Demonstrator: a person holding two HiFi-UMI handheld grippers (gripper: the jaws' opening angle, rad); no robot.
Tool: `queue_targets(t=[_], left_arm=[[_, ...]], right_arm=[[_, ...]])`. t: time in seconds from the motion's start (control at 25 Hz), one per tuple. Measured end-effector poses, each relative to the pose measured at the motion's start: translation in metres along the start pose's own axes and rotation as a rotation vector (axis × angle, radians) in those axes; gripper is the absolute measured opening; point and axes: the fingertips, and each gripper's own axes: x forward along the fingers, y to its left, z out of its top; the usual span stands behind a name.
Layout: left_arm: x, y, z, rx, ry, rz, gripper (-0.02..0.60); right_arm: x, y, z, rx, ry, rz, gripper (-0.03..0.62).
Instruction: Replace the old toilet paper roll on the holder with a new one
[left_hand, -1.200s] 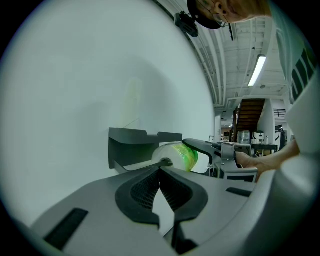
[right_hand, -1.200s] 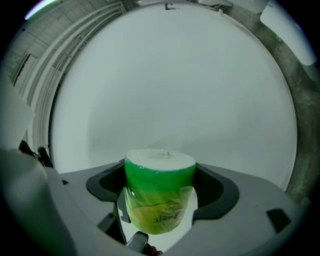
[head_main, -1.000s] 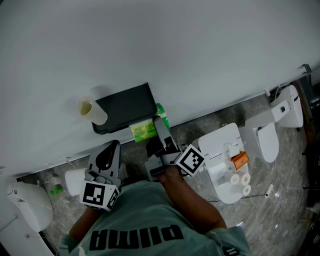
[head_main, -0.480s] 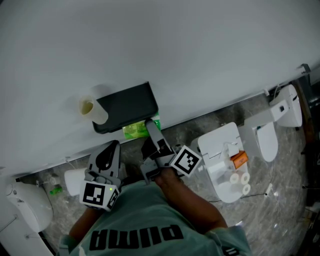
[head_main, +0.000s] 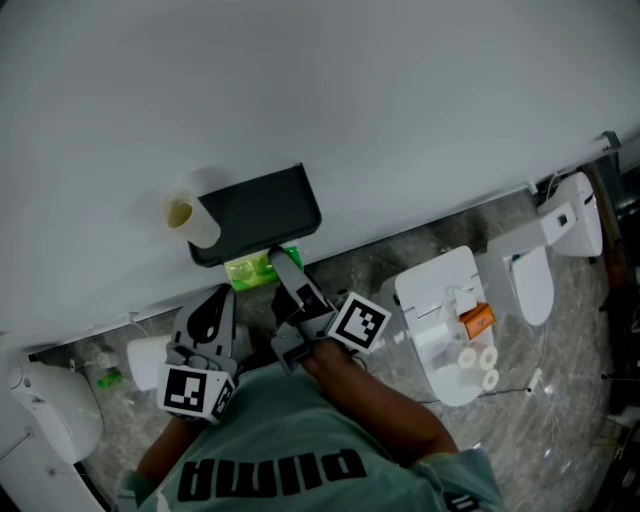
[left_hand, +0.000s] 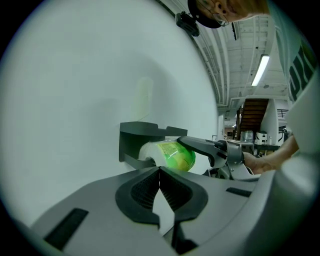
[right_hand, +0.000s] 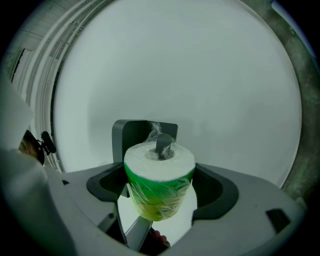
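Our right claw (right_hand: 159, 192) is clenched on the green-wrapped white toilet paper roll (right_hand: 160, 162). The roll sits at the dark grey wall holder (right_hand: 125, 132), whose peg (right_hand: 163, 144) shows in its core. Our left claw (left_hand: 159, 175) is closed on nothing. The roll hides most of the holder. A pale cardboard tube (head_main: 185, 218) sticks out just beside it.

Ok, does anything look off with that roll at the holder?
Yes. The roll in the right tool is still in its green plastic wrap, though the holder's peg already pokes through its core, with film crumpled around it. Wrapped like that, paper probably couldn't be pulled off.
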Motion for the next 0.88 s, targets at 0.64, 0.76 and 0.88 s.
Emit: queue_targets(t=[0.64,0.76,0.88], left_arm=[[-0.021,0.005,-0.022,-0.019,0.055,0.06,0.005],[-0.02,0.003,-0.022,-0.018,0.053,0.067,0.005],[-0.018,-0.002,-0.019,-0.012,0.042,0.066,0.005]], right_arm=[[0.002,-0.002,-0.015,0.027,0.074,0.032,0.419],[-0.001,-0.001,-0.014,0.037,0.084,0.041,0.419],[-0.008,-0.002,-0.012,0.047,0.091,0.045,0.419]])
